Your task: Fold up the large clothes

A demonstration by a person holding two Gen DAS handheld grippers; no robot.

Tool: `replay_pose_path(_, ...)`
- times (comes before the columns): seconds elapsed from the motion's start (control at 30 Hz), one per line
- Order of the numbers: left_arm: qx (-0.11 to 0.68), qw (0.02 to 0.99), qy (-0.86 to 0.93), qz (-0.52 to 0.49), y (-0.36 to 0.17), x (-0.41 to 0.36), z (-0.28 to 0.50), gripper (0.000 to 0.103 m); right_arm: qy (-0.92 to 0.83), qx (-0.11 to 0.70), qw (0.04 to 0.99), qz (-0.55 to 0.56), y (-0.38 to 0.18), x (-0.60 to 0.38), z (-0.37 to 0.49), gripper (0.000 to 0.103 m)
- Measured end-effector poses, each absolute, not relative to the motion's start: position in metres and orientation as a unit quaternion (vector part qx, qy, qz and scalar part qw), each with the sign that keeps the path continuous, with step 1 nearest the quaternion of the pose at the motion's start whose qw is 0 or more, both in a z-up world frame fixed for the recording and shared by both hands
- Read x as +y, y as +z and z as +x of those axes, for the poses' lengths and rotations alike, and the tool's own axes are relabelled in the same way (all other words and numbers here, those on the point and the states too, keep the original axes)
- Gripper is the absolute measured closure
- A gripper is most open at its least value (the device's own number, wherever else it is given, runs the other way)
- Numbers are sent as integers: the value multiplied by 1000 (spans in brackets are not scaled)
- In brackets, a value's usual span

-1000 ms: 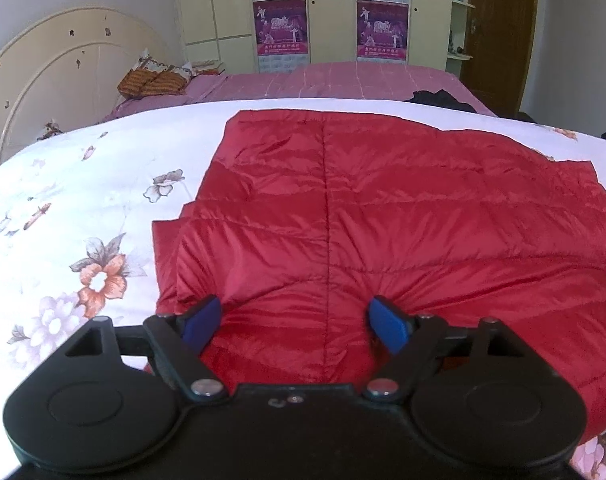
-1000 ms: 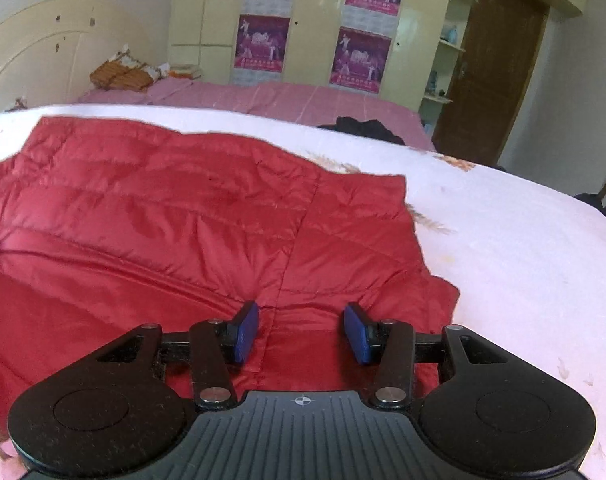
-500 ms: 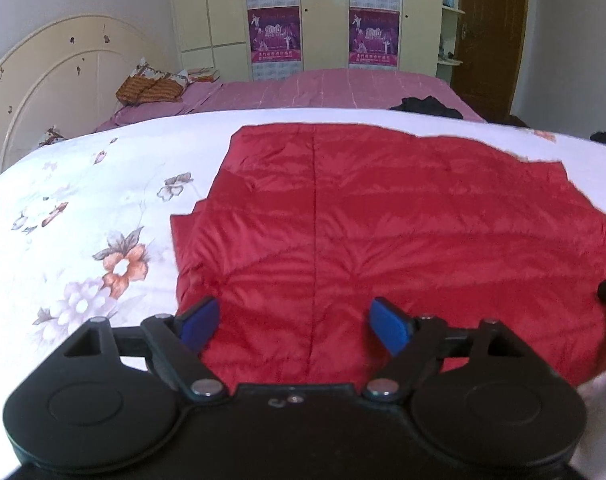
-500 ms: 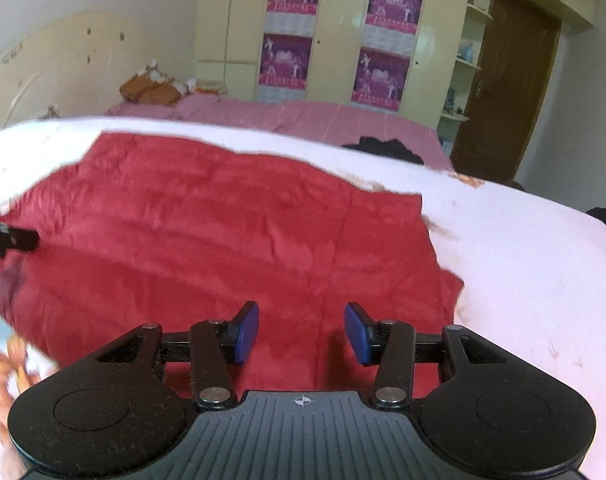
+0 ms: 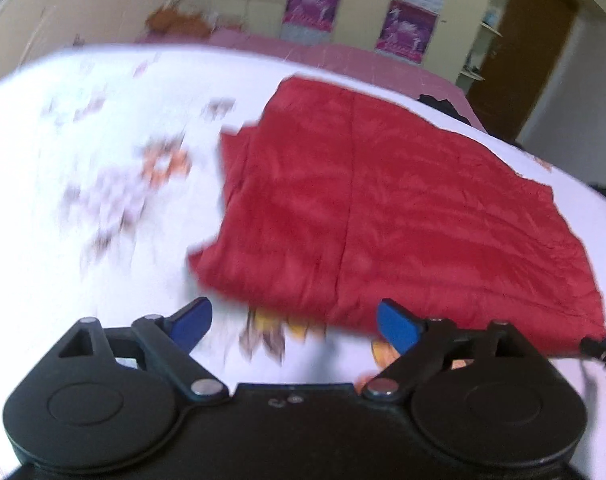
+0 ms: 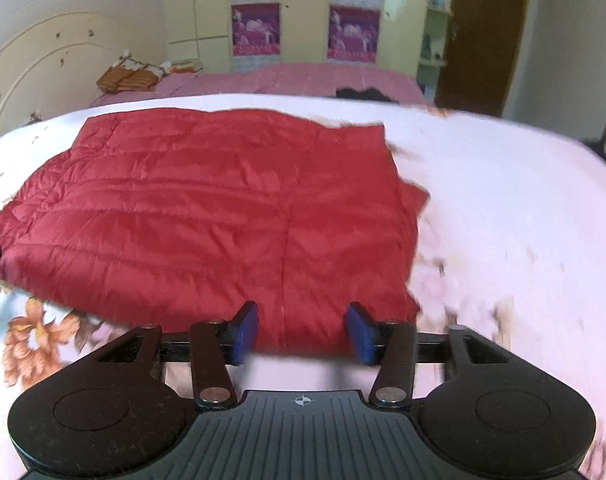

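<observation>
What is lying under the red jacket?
The red jacket lies on a white floral sheet that shows all around it, with orange flowers at the near edge. Whatever is directly beneath the jacket is covered, so nothing more can be told.

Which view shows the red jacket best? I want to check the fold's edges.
The right wrist view: the red jacket is sharp there, quilting and most edges visible, though its left end is cut off. The left wrist view is motion-blurred; the jacket shows only as a soft red shape with smeared edges.

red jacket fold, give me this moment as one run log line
red jacket: folded flat on floral bedsheet | left gripper: opening, empty | right gripper: opening, empty
</observation>
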State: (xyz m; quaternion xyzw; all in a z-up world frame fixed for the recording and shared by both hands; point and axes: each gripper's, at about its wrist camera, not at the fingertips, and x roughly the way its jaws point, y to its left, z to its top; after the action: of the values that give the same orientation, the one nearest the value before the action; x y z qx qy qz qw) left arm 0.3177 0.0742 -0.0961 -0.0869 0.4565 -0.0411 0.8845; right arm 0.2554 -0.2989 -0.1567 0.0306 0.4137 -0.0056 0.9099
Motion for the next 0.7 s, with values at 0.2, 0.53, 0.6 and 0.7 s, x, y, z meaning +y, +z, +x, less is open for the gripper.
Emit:
replay_pose_path(0.2,489,844,-41,-215,-123,101,312,14,8,431,896,107,-162,-311,241,16)
replay_pose_path(0.53,447,843,-49,-294,-139,104,341,18,17,425,874,236,-186,-323,259,16)
replay_pose_path(0.6,440,845,-45,-300,-141,105,349,21,15,415,874,254,-189,-326,267,16)
replay_pose_path(0.7,429,848,-36,-310,-143,107,358,27,4,401,872,280,-192,-333,280,36)
